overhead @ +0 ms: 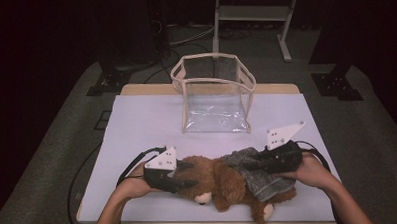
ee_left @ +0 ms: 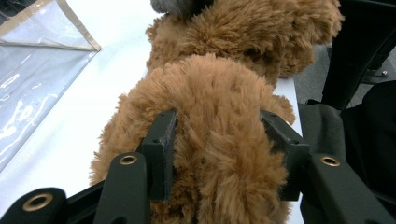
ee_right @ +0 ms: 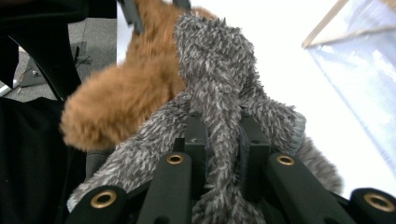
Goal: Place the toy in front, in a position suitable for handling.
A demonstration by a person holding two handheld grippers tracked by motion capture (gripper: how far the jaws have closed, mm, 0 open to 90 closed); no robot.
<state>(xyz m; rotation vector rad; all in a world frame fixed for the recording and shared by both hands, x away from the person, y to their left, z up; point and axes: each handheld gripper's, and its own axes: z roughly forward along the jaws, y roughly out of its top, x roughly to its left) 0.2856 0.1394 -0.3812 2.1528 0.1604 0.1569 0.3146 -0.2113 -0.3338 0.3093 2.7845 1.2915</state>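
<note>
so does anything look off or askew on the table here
Nothing damaged or spilled. The brown plush teddy bear lies on its side rather than sitting up, with a fuzzy grey cloth bunched crookedly over its lower half.

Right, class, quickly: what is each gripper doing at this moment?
Left gripper: closed on the fluffy brown teddy bear.
Right gripper: closed on a fold of the fuzzy grey cloth lying over the bear.

A clear plastic bag (overhead: 214, 95) with beige trim stood open on the white table (overhead: 136, 125), before a metal rack (overhead: 252, 16).
</note>
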